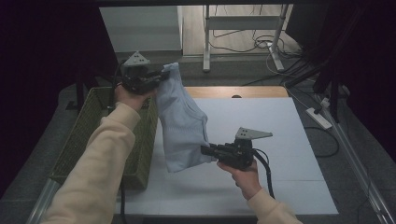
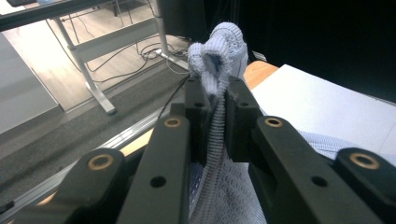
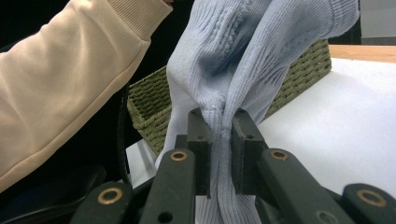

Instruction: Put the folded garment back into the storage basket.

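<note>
We hold the soft, limp knit garment pinched in both tools: left tool at twelve o'clock, right tool at five.

left gripper raised and clamped, right gripper clamped

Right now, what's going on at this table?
A person holds a pale blue knit garment in the air between two grippers. The left gripper is shut on its upper end, above the green basket; the right gripper is shut on its lower edge, above the white table. The garment hangs bunched between them, its lower end over the table's left edge beside the basket.
</note>
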`<act>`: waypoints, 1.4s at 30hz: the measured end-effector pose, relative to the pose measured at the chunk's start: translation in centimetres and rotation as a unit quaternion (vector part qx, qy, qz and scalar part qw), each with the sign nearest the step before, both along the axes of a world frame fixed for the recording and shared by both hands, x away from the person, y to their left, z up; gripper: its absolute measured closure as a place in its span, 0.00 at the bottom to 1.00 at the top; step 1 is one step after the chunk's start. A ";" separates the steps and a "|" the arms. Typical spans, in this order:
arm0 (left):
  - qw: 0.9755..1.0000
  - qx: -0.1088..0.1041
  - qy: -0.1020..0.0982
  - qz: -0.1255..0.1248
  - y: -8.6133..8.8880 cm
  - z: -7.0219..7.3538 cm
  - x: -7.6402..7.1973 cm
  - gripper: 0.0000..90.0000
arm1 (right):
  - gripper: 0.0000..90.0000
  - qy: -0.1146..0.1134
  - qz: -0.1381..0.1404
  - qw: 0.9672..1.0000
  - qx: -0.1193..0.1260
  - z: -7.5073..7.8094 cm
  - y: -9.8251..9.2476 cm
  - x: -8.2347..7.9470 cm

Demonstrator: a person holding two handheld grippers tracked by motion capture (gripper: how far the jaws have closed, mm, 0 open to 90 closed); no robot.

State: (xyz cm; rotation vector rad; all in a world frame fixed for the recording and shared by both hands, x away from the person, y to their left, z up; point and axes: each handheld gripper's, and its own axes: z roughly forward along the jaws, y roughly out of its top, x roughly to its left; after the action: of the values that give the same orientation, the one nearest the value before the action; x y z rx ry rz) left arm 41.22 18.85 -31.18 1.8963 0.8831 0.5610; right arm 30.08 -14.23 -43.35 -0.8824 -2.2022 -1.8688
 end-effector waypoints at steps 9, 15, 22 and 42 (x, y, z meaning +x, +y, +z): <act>1.000 -0.005 -0.001 0.012 1.6 0.4 -0.2 0.90 | 0.89 -0.004 0.010 1.000 0.007 0.5 1.6 0.3; 1.000 -0.012 0.001 0.020 2.9 0.4 -0.4 0.90 | 0.89 -0.007 0.014 1.000 0.009 0.8 2.5 0.6; 0.999 -0.031 0.009 0.025 4.3 -0.1 -0.4 0.90 | 0.89 -0.007 0.017 1.000 0.010 0.8 3.4 1.0; 0.996 -0.079 0.027 0.039 7.9 0.8 -0.7 0.90 | 0.89 -0.022 0.032 0.999 0.016 2.2 6.1 1.6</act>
State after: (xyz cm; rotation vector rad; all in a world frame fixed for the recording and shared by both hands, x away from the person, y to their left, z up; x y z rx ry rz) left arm 40.55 26.72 -30.41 1.7466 1.0108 0.4757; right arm 31.71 -8.09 -41.15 -0.7640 -2.1910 -1.9061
